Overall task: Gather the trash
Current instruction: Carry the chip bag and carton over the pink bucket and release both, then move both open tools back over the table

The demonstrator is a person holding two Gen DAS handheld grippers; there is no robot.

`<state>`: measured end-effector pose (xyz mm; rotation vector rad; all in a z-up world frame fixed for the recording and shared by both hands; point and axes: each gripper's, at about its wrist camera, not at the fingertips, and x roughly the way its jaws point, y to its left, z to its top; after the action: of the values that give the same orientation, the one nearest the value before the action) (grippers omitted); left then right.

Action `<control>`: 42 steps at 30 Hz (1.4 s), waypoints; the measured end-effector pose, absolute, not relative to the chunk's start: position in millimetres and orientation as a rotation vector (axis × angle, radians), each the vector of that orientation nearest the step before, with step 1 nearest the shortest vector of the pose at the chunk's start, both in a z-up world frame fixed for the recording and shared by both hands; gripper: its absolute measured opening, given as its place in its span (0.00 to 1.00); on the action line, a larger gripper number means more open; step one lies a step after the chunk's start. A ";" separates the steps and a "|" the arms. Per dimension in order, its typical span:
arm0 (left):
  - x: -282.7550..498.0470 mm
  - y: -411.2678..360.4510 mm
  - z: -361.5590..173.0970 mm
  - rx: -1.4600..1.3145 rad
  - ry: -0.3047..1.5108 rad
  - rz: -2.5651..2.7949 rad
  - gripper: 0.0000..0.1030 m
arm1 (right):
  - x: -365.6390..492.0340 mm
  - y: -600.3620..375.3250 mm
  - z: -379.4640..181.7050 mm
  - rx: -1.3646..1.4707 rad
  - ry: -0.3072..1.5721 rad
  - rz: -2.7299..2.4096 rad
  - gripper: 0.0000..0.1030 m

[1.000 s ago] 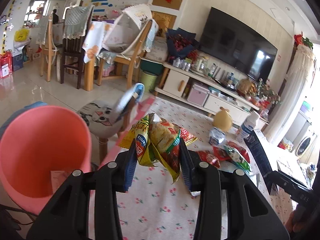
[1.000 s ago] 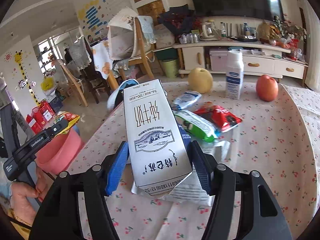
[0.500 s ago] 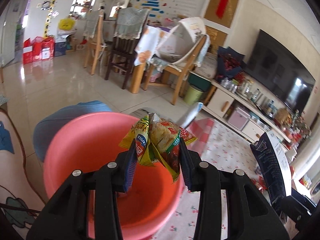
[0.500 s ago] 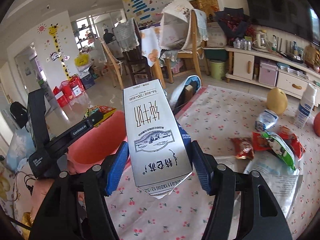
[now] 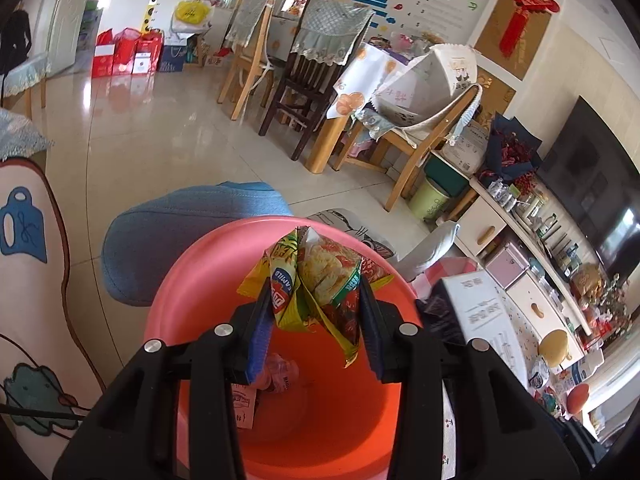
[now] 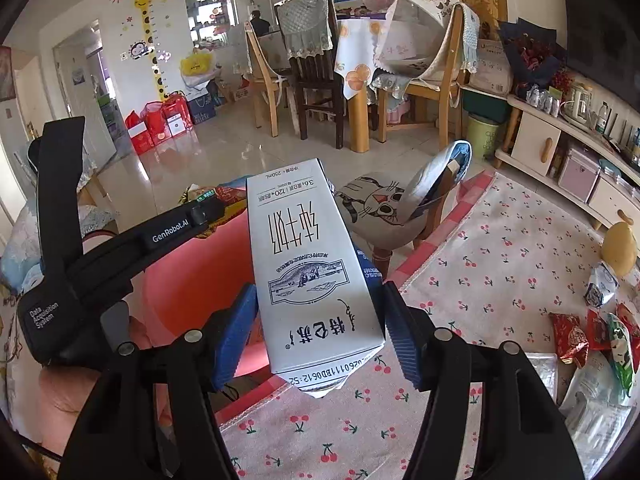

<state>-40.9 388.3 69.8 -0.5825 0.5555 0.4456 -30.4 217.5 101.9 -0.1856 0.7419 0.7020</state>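
My left gripper (image 5: 314, 320) is shut on a crumpled yellow and red snack wrapper (image 5: 316, 280) and holds it right above the open pink bucket (image 5: 192, 276). Some paper and plastic trash (image 5: 272, 376) lies on the bucket's bottom. My right gripper (image 6: 320, 316) is shut on a white milk carton (image 6: 304, 264), held over the table edge beside the bucket (image 6: 208, 276). The carton also shows in the left wrist view (image 5: 480, 316). The left gripper shows at the left of the right wrist view (image 6: 120, 248).
The cherry-print tablecloth (image 6: 500, 264) carries more wrappers (image 6: 592, 336), a small pouch (image 6: 600, 284) and a yellow pear (image 6: 618, 244). A cat-print stool (image 6: 380, 208) stands beyond the bucket. Dining chairs (image 5: 312, 80) and a TV cabinet (image 5: 500, 232) stand farther off.
My left gripper has carried the wrapper from over the table to above the bucket's mouth. My right gripper has swung left with the carton toward the bucket.
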 end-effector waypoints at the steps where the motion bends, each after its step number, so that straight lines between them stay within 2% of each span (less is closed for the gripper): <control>1: -40.7 391.9 68.5 -0.593 0.560 0.455 0.41 | -30.0 224.3 99.2 -0.204 0.743 0.697 0.62; 4: -38.3 397.6 67.1 -0.603 0.569 0.486 0.46 | -31.6 231.0 89.7 -0.237 0.739 0.690 0.64; 6: -37.8 399.3 65.8 -0.594 0.577 0.500 0.60 | -32.5 230.1 85.3 -0.241 0.725 0.684 0.81; 7: -37.3 399.5 65.6 -0.589 0.580 0.505 0.61 | -34.0 229.1 84.5 -0.239 0.716 0.678 0.83; 15: -36.5 392.7 68.6 -0.535 0.568 0.521 0.80 | -40.0 197.4 82.4 -0.216 0.688 0.594 0.88; 24: -27.9 357.4 79.6 -0.339 0.559 0.478 0.85 | -46.5 154.7 72.9 -0.218 0.704 0.495 0.90; 42: -25.4 275.1 90.6 -0.090 0.539 0.371 0.87 | -82.6 68.6 87.8 -0.160 0.629 0.387 0.90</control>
<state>-25.4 275.1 90.6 -0.0899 0.5387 0.3708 -82.6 68.6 87.8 -0.1600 0.6288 0.3870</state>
